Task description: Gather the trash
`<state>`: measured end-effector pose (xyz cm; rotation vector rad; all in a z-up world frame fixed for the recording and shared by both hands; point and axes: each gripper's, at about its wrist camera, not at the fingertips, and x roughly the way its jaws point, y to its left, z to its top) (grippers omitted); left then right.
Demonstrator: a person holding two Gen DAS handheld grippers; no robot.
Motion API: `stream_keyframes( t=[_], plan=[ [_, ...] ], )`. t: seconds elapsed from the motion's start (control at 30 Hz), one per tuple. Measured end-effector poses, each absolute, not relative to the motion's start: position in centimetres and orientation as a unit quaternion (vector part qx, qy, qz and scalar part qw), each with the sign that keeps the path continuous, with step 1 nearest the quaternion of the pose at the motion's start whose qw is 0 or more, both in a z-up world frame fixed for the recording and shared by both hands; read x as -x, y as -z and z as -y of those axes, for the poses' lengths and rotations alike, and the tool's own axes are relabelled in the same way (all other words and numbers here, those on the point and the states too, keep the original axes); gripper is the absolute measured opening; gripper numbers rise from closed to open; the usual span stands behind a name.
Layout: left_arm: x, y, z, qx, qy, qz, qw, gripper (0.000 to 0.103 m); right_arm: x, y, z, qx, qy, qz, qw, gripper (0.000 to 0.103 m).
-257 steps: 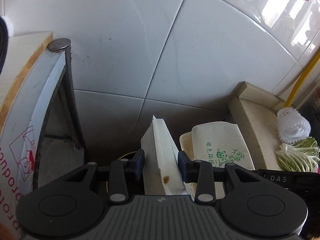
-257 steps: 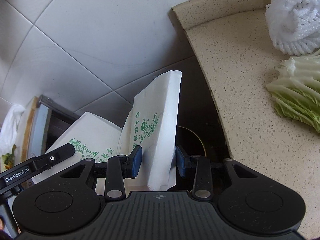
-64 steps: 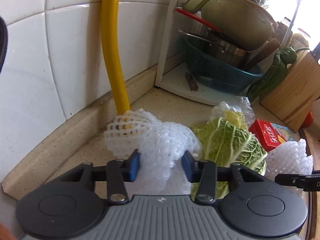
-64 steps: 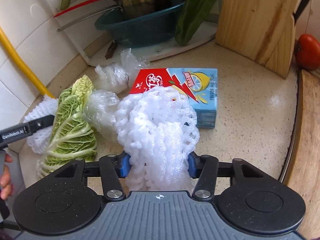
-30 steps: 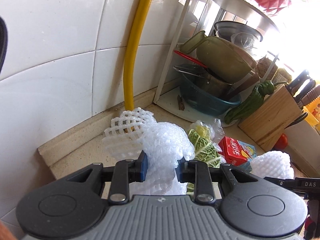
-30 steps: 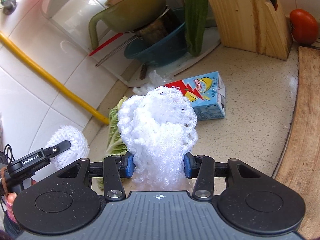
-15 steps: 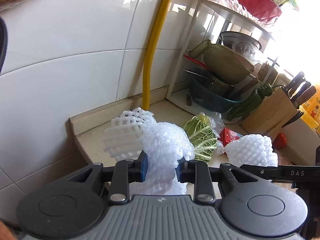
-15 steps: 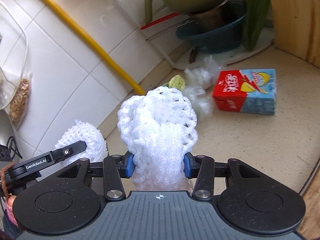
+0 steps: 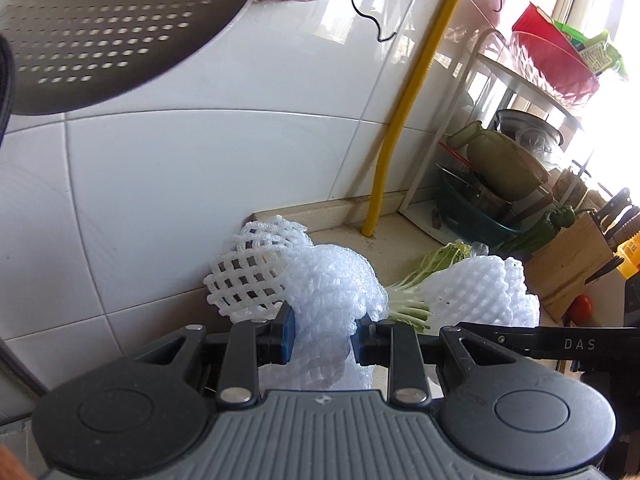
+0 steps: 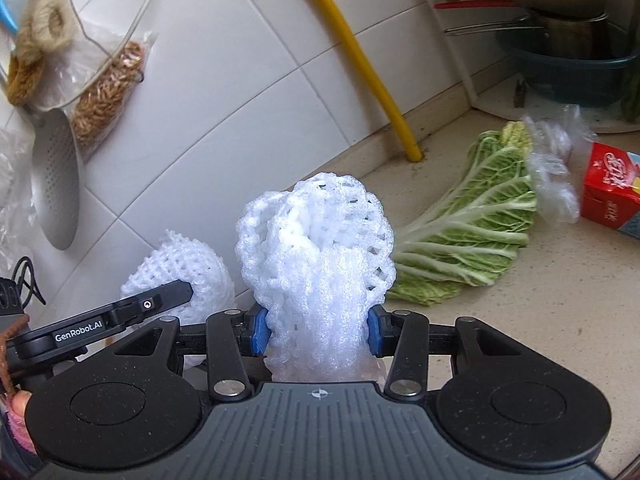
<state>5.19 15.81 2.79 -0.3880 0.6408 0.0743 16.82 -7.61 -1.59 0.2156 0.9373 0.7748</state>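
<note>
While you lift both foam nets off the tabletop (image 10: 560,300), each one stays squeezed so it cannot drop. Your left gripper (image 9: 324,336) pinches one net (image 9: 320,280) tight. Your right gripper (image 10: 318,330) pinches the other net (image 10: 316,240), up above the cabbage (image 10: 468,232).

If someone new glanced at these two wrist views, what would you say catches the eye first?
Most striking are the two white foam nets, one clamped in the left gripper and one in the right gripper, both held above the counter's edge by the tiled wall. Next is the cabbage leaf lying flat on the speckled counter, with a yellow pipe slanting down the wall behind it. A red drink carton lies at the far right.
</note>
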Motion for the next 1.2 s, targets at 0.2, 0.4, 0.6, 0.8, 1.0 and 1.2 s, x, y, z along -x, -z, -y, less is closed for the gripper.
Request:
stream_keyframes(
  t=[0.2,0.4,0.6,0.8,1.0,1.2],
  plan=[
    [-2.0,-3.0,-18.0,0.196,-0.061,-0.305,0.93,0.025,-14.5,1.5,3.3,-0.07,-0.39,-0.445,0.803,0.053],
    [0.5,-3.1,-19.6,0.197,-0.084,-0.299,0.93,0.025,-12.3,1.0,-0.7,-0.031,-0.415,-0.438,0.797,0.053],
    [1.9,-2.2,-19.7,0.183,-0.105,-0.307,0.928,0.025,-10.5,1.4,-3.8,0.007,-0.425,-0.439,0.791,0.053],
    [3.1,-1.0,-20.1,0.186,-0.122,-0.317,0.922,0.025,-9.3,2.7,-6.0,0.046,-0.422,-0.446,0.788,0.053],
    [3.6,0.5,-20.3,0.181,-0.147,-0.332,0.914,0.025,-8.7,4.3,-8.0,0.078,-0.414,-0.458,0.783,0.053],
    [3.6,2.4,-20.4,0.178,-0.17,-0.353,0.903,0.025,-8.1,6.2,-10.2,0.12,-0.405,-0.459,0.782,0.053]
  ],
)
